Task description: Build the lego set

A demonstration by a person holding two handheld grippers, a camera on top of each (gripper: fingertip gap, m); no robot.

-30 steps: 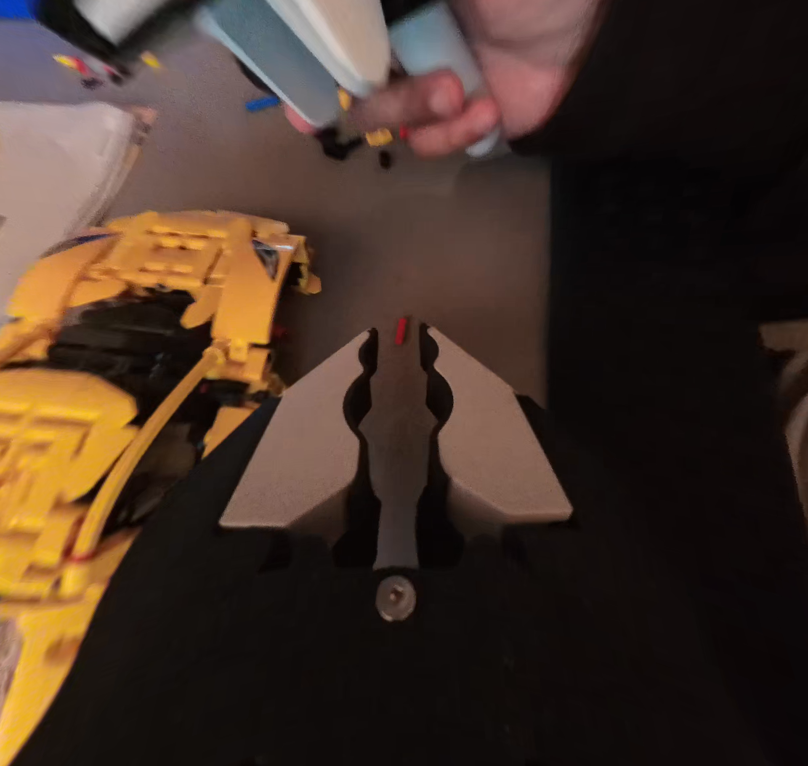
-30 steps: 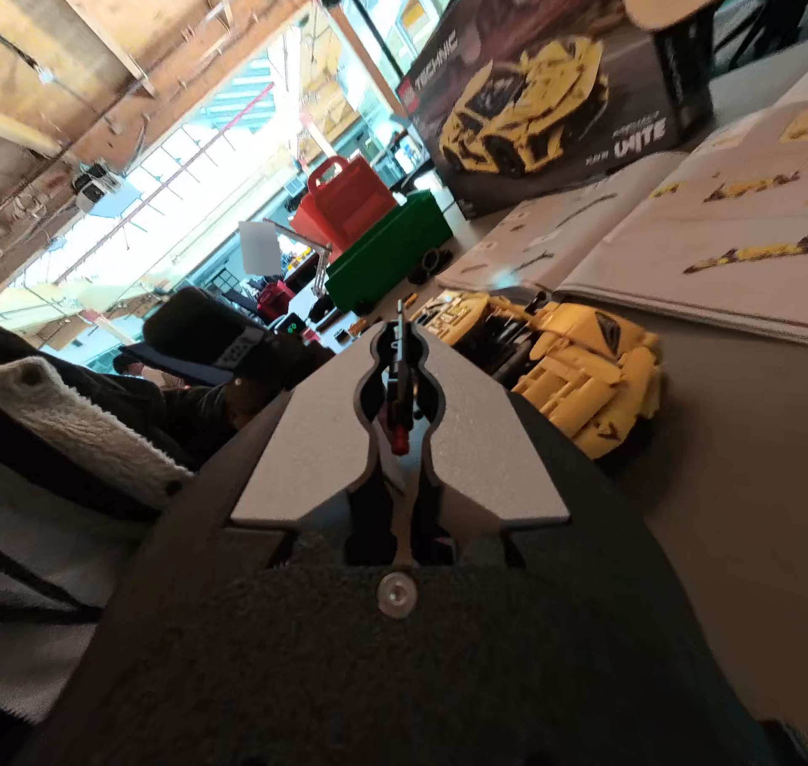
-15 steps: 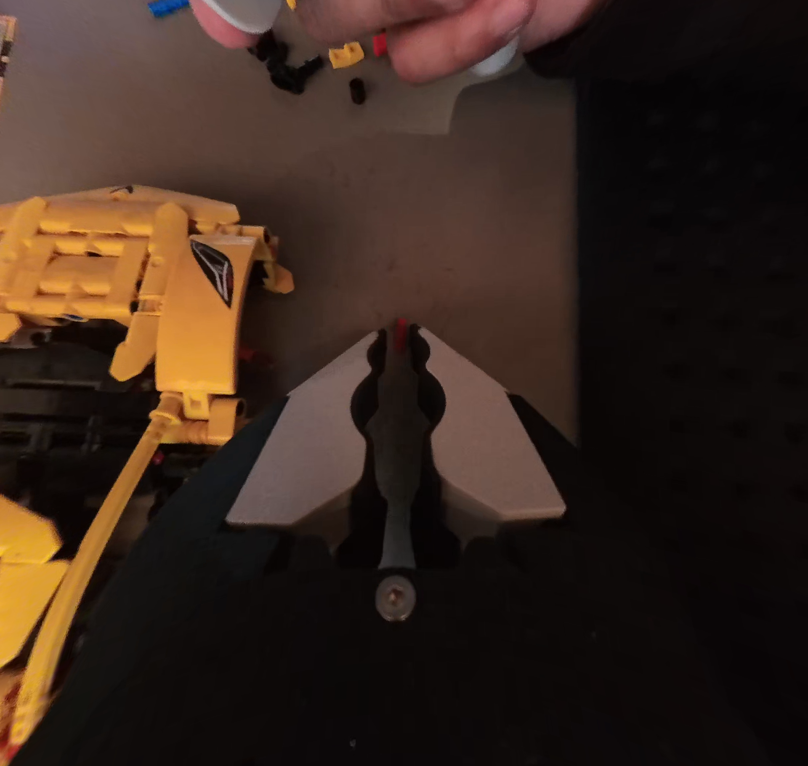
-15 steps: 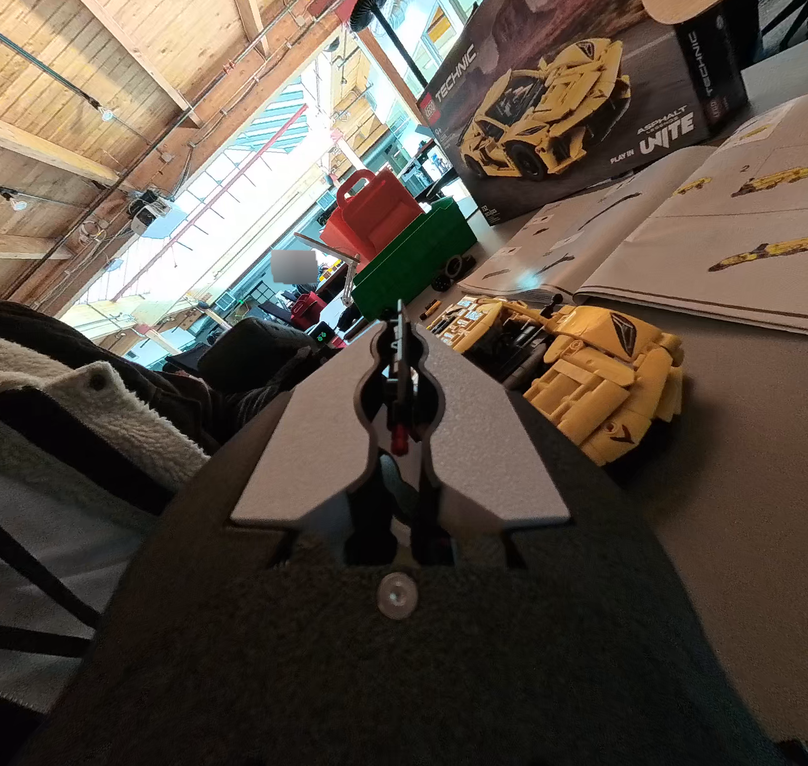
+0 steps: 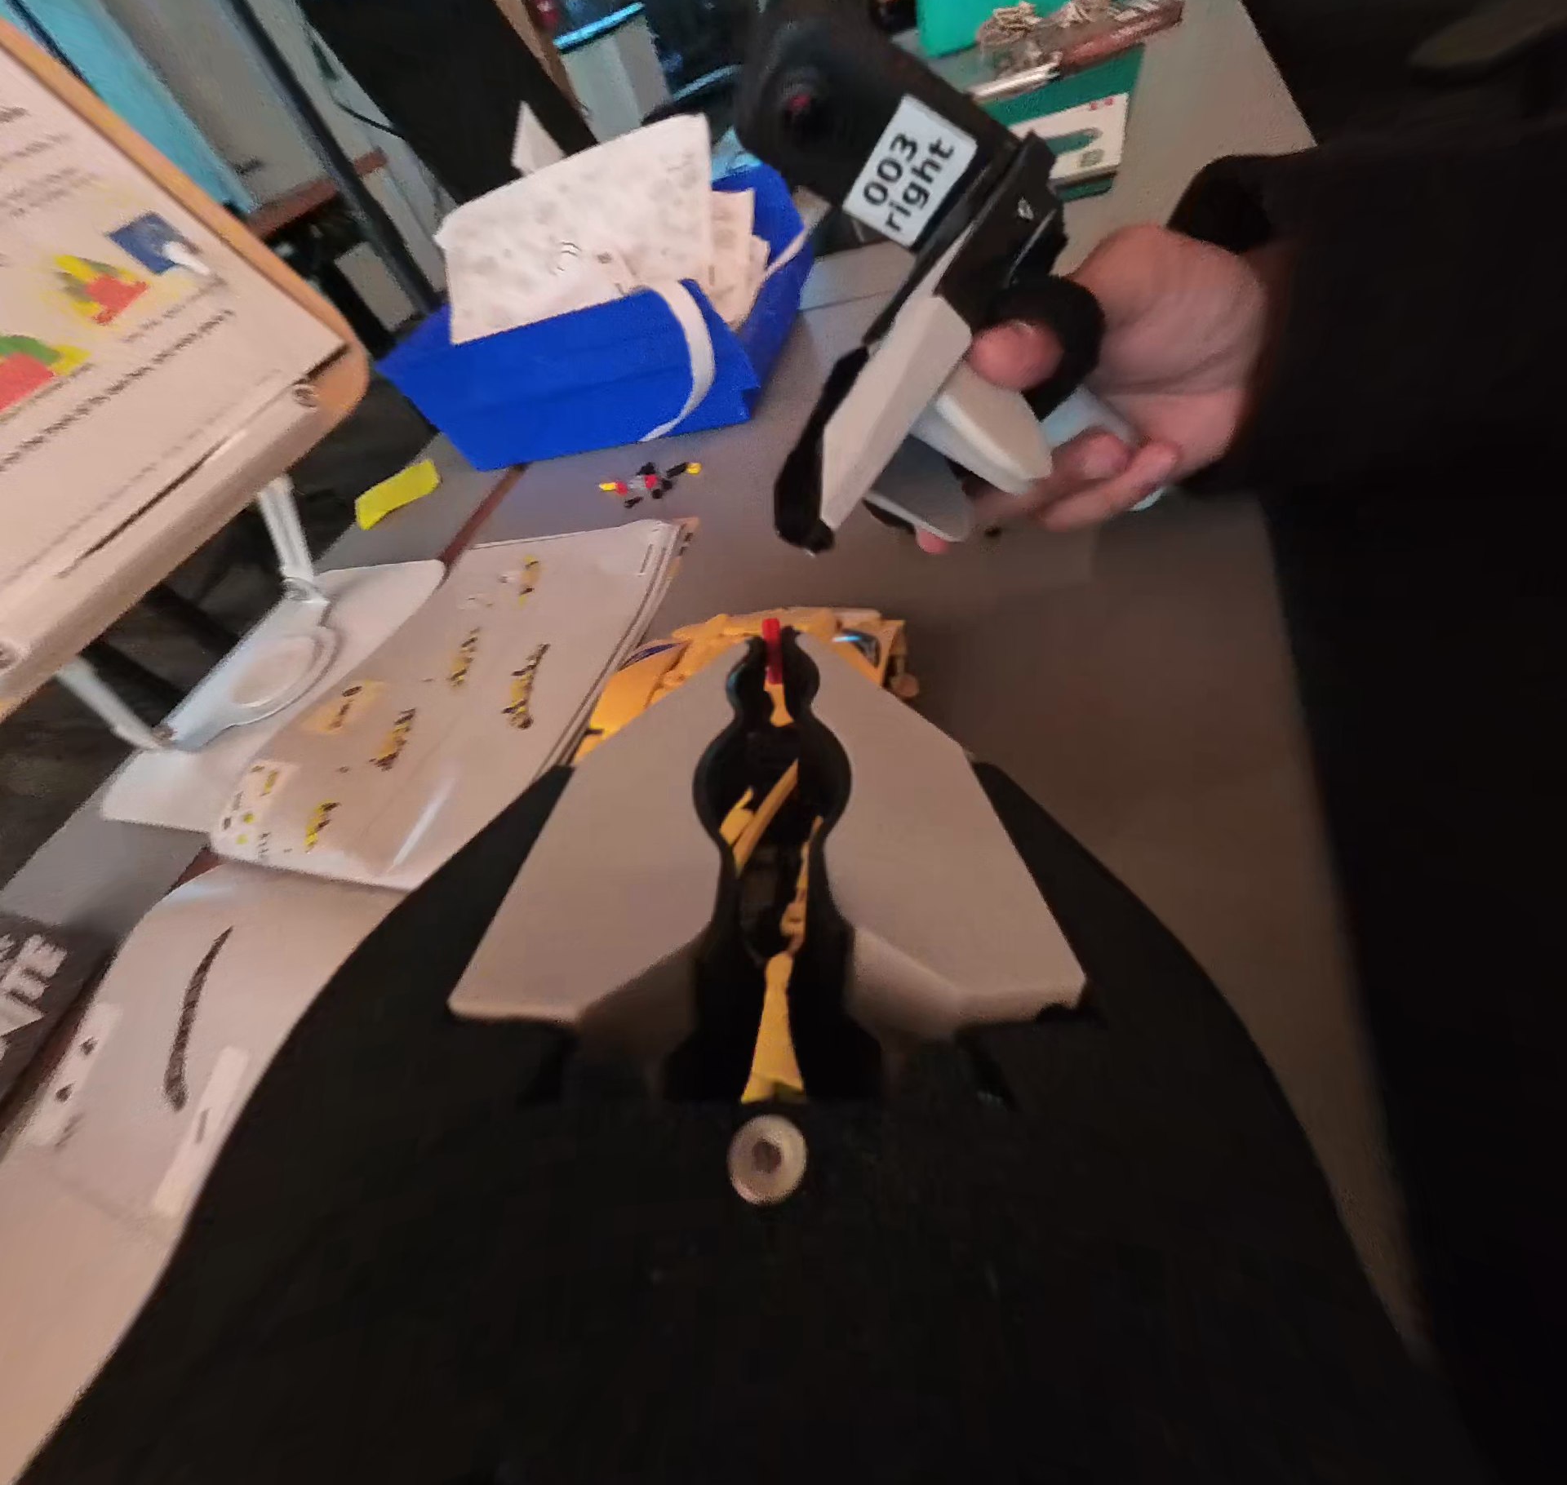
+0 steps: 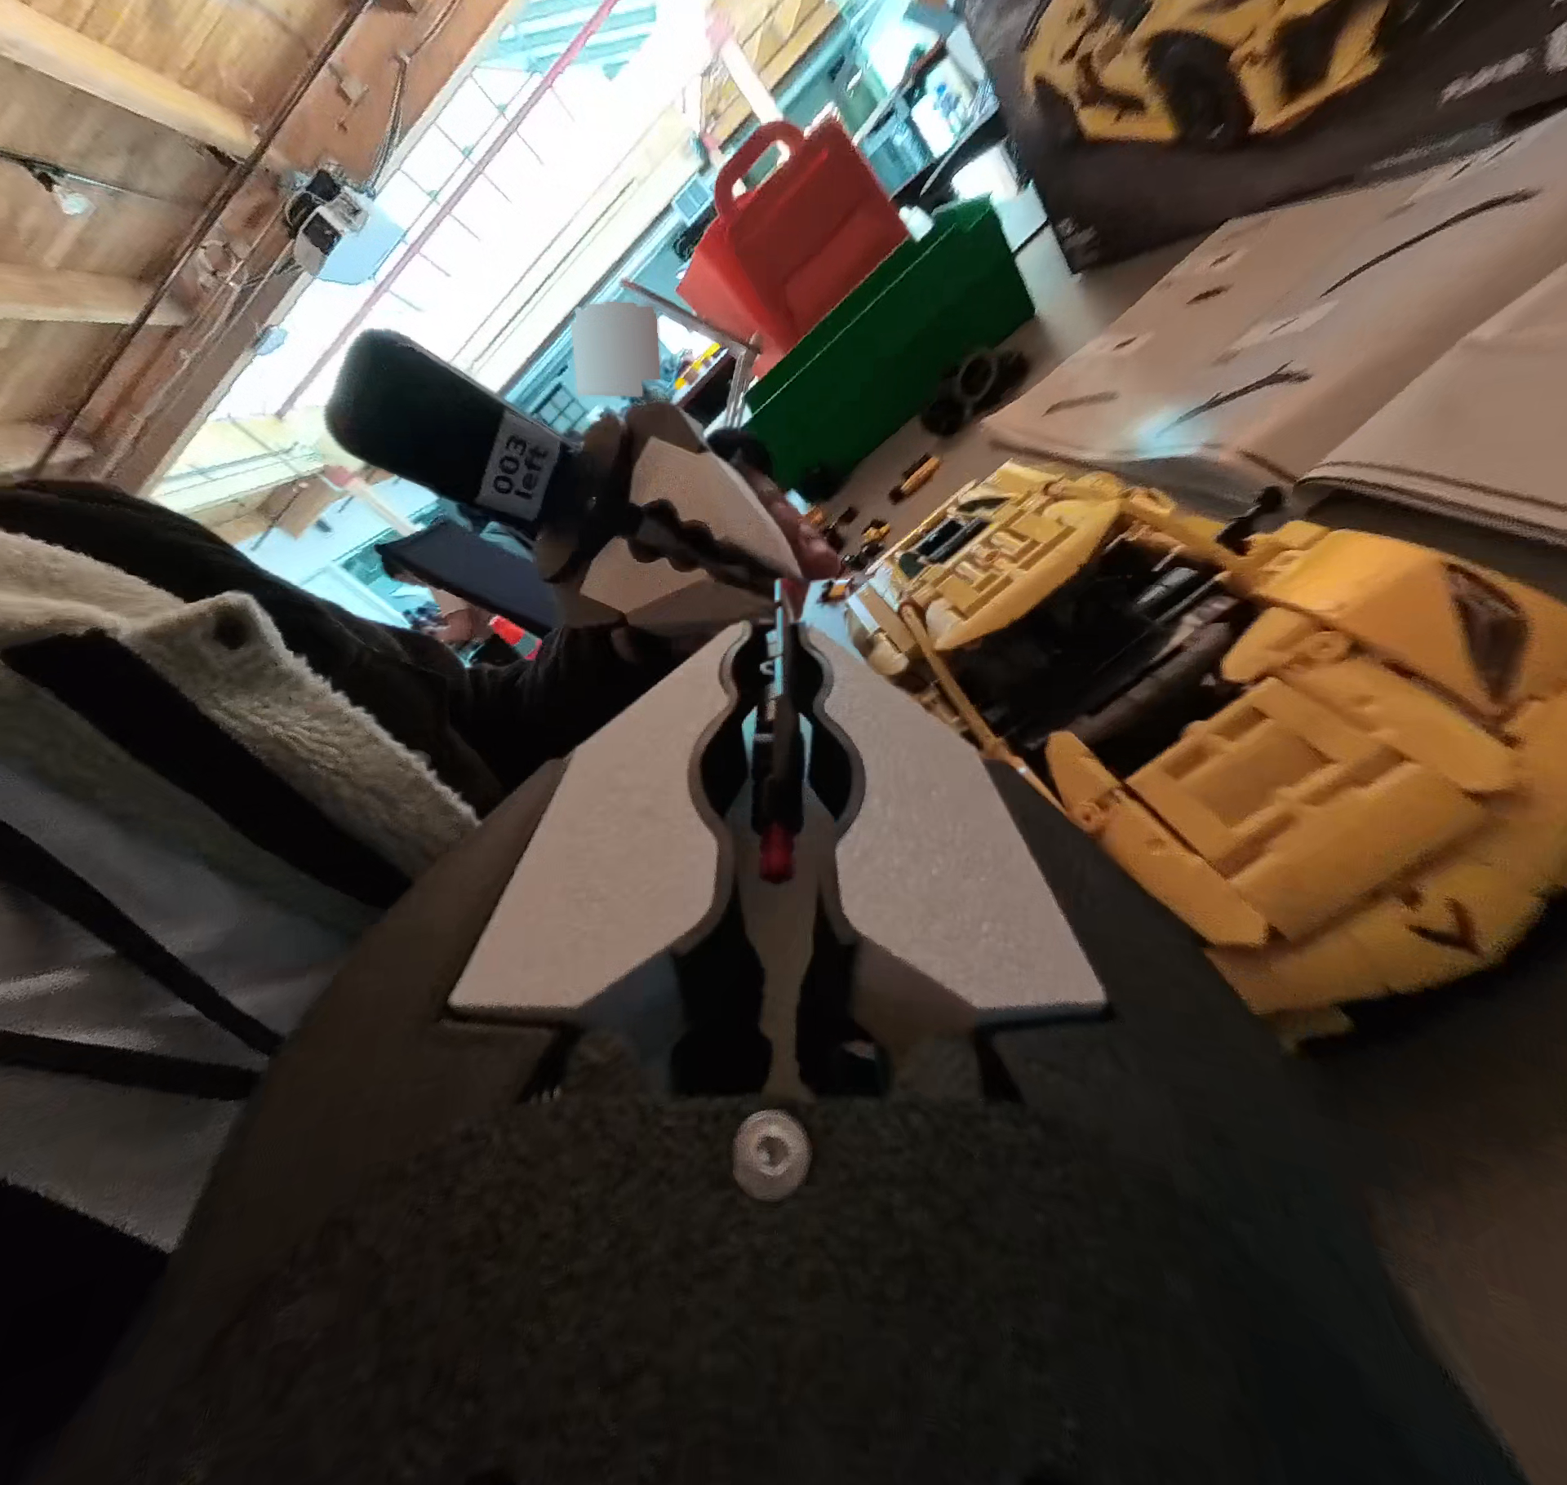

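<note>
The yellow Lego car point(image 6: 1187, 724) lies on the grey table point(image 5: 1102, 724). In the left wrist view it sits under and just beyond my left gripper point(image 5: 772, 639), with only its top point(image 5: 856, 635) showing. The left gripper is shut on a small red piece point(image 5: 772, 649) at its tips. My right gripper point(image 6: 780, 639) is shut on a thin black piece with a red end point(image 6: 773, 847). A hand holds the right gripper point(image 5: 801, 533) above the table beyond the car. The left gripper's tips point(image 6: 797, 575) nearly meet the right gripper's tips.
An open instruction booklet point(image 5: 475, 698) lies left of the car, with a blue bin of paper point(image 5: 593, 376) and loose small pieces point(image 5: 649, 478) behind it. The right wrist view shows a green bin point(image 6: 890, 359), a red case point(image 6: 797, 215), black wheels point(image 6: 975, 393) and the set's box point(image 6: 1272, 71). Less than 4 cm separates the two grippers' tips.
The left view has swung up from looking down at the table to looking across it, over the car. The two grippers have come together tip to tip. Both keep their pieces.
</note>
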